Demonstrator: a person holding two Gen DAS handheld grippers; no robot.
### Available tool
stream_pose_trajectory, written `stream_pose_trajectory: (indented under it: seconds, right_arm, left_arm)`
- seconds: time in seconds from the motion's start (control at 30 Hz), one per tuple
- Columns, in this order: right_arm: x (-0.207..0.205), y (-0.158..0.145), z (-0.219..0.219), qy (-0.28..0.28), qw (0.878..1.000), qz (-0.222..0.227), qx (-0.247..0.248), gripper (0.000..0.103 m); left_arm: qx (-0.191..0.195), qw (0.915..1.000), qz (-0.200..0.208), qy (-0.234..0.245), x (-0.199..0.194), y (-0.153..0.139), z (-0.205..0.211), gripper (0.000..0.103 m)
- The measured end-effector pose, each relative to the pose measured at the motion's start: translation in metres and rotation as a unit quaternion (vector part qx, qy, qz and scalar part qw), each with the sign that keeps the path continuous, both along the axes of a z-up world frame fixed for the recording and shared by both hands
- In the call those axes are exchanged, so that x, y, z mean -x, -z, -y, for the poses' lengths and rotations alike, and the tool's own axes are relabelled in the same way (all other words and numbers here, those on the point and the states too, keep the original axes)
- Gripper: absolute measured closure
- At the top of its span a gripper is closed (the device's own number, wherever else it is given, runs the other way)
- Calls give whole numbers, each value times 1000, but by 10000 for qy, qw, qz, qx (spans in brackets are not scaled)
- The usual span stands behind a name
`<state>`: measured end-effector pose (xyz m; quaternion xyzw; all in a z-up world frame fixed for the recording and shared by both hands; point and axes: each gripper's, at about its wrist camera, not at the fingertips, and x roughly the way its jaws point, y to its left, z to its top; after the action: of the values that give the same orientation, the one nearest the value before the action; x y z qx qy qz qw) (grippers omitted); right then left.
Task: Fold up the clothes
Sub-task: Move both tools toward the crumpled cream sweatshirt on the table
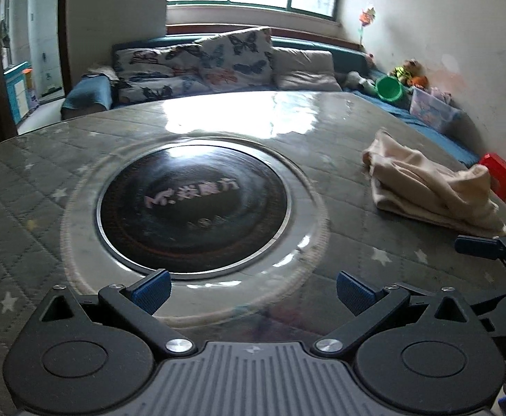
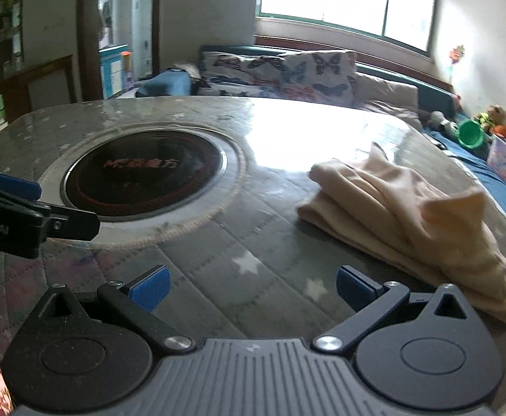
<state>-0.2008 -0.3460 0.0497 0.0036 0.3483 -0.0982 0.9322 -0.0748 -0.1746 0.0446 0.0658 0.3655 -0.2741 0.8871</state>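
A cream garment (image 2: 405,215) lies in a loosely folded heap on the right side of the round table; it also shows in the left wrist view (image 1: 429,187). My left gripper (image 1: 253,291) is open and empty, over the table's near edge in front of the black round hob (image 1: 194,208). My right gripper (image 2: 253,291) is open and empty, just short of the garment and to its left. The right gripper's tip shows at the right edge of the left wrist view (image 1: 488,246). The left gripper shows at the left edge of the right wrist view (image 2: 17,215).
The table (image 2: 218,242) has a grey star-pattern quilted cover under glossy film. A sofa with butterfly cushions (image 1: 218,62) stands behind it. A green bucket (image 1: 390,88), toys, a clear bin (image 1: 433,109) and a red box (image 1: 499,173) sit at the right.
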Motion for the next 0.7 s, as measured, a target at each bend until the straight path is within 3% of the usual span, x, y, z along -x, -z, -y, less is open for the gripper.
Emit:
stream_pose_trajectory:
  seconds: [0.7]
  right_arm:
    - [59,0,48,954,9949,-38,-315,0]
  left_arm:
    - [-455,9947,-59,921,31,3,70,0]
